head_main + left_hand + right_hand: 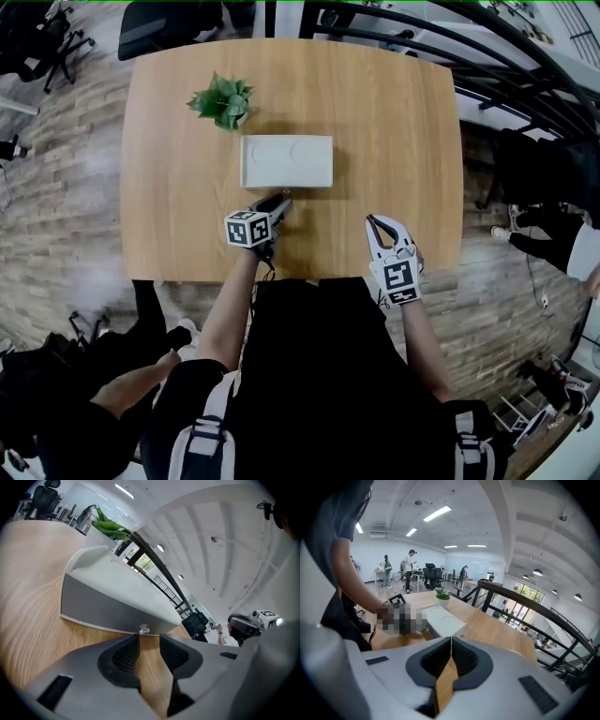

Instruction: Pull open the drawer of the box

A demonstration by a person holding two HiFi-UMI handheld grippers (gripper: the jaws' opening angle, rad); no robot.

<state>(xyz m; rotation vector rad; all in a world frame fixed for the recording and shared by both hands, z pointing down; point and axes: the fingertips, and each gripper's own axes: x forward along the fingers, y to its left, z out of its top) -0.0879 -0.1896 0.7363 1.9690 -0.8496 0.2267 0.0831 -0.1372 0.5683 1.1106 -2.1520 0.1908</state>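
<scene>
An open office with a wood-plank floor, a black railing along one side and office chairs at the far corner surrounds a pale wooden surface with rounded corners. In the right gripper view, people stand at desks far back under strip lights. The white box sits near the middle of the surface, its grey front facing the person, and a small green plant stands just behind its left corner. The left gripper points at that front with its jaws apart, and a small clear knob sits just ahead of the tips, not gripped. The right gripper hangs over the near edge, well apart from the box, with its jaws together on nothing.
</scene>
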